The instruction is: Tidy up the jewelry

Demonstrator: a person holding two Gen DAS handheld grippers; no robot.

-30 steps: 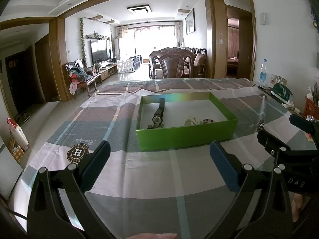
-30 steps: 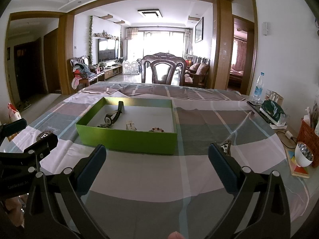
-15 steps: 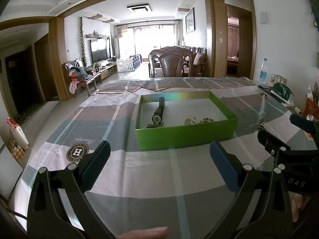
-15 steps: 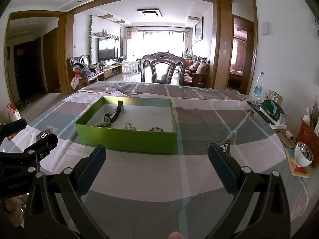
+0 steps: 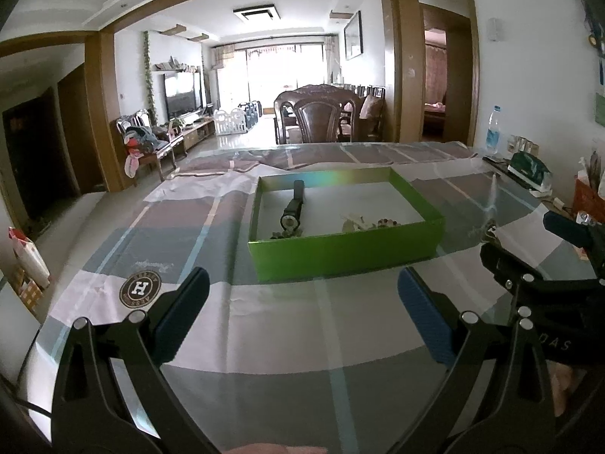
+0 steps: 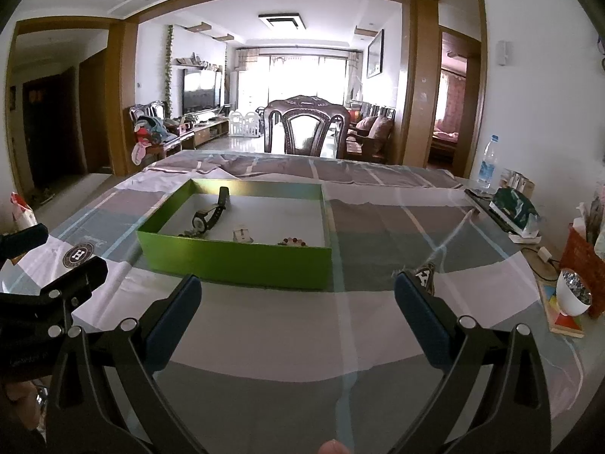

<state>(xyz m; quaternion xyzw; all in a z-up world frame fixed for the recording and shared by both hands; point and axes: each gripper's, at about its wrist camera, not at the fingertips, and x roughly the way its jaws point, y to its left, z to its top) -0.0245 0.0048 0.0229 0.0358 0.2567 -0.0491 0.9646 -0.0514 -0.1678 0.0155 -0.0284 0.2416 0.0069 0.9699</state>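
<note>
A shallow green box (image 5: 344, 251) (image 6: 234, 261) lies on the glass-topped table. In it lie a black wristwatch (image 5: 293, 210) (image 6: 208, 213), a small white piece (image 5: 355, 223) (image 6: 242, 234) and a beaded piece (image 5: 385, 222) (image 6: 293, 242). My left gripper (image 5: 302, 314) is open and empty, held over the table short of the box. My right gripper (image 6: 295, 310) is open and empty, also short of the box. Each gripper shows at the edge of the other's view.
A checked cloth with an H logo (image 5: 140, 289) lies under the glass. At the right edge stand a water bottle (image 6: 487, 162), a green tissue pack (image 6: 512, 208), a red basket (image 6: 584, 261), a white cup (image 6: 573, 297) and a coloured wooden block (image 6: 559, 314). A chair (image 6: 306, 125) stands behind the table.
</note>
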